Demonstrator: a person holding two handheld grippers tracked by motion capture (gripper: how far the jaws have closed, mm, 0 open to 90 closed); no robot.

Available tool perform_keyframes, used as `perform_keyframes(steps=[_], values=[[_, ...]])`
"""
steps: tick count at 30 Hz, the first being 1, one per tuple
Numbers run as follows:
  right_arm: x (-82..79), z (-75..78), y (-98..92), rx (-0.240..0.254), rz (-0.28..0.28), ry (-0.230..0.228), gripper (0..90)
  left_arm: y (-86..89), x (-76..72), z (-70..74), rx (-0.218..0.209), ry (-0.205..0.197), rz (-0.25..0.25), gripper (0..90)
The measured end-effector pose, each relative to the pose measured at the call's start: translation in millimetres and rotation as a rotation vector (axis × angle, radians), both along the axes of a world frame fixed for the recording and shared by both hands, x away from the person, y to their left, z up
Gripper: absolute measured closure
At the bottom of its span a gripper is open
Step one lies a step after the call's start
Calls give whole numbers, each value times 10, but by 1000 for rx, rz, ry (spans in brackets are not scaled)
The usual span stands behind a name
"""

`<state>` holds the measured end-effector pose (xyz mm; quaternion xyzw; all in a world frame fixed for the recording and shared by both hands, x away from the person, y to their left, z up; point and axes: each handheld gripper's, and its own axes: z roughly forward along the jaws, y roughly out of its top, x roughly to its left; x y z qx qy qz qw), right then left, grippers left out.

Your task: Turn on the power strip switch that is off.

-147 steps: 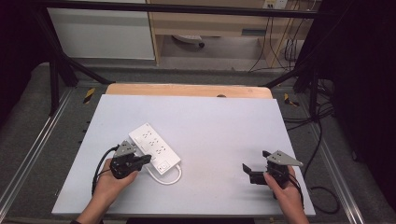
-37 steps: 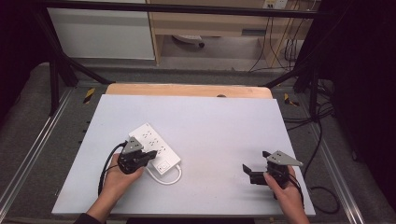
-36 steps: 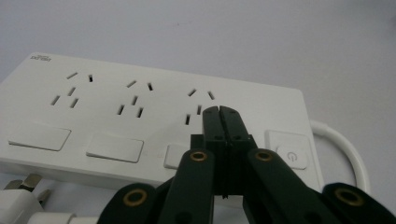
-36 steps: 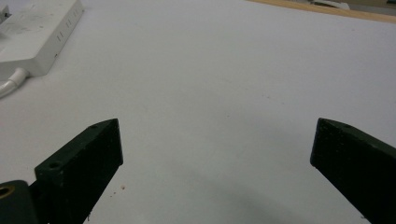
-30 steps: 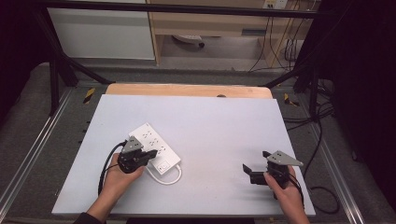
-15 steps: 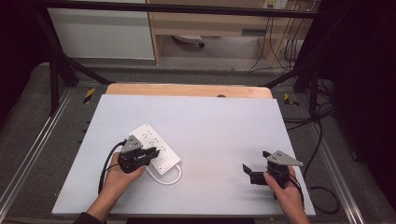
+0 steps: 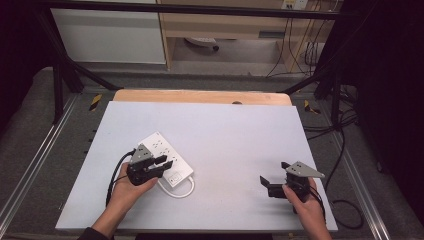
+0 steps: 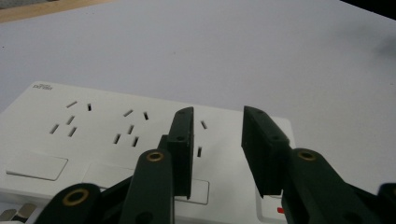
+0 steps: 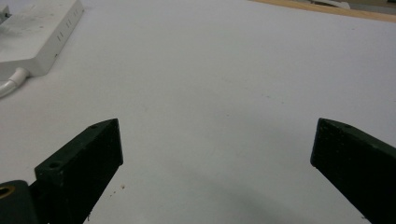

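Dim lab bay, black frame rails around a pale grey matte counter (image 7: 225,130) with a wooden strip along its far edge. White rectangular plastic power strip (image 7: 166,159) lying flat at the near left of the counter, short white cord looped at its near end. Left tongs (image 8: 217,140) poised over the strip's switch end, jaws just been opening, now a narrow gap with nothing pinched between them. Right tongs (image 9: 215,149) resting well apart at the near right, spread wide, empty. Judged rigid, light, smooth-shelled and likely to slide on the matte top; best gripped across the narrow width mid-body, clear of the switches. Cord likely to drag.
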<state>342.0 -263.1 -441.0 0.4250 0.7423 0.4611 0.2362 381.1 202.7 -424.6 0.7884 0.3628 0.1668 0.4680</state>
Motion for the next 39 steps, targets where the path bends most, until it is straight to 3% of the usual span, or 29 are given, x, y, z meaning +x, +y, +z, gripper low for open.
perform_keyframes(steps=[16, 26, 33, 39], values=[[-2, 2, -7, 1, 1, 0, 28, -50, -21, 67, -31, -16, -19, 542], [-1, 2, -9, 1, 1, 0, 28, -62, -32, 107, -70, -35, -5, 377], [-2, 1, -7, 1, 1, 1, 27, -79, -21, 117, -93, -21, 29, 88], [-2, 1, -6, 2, 1, 0, 27, -61, -27, 148, -113, -44, 26, 62]])
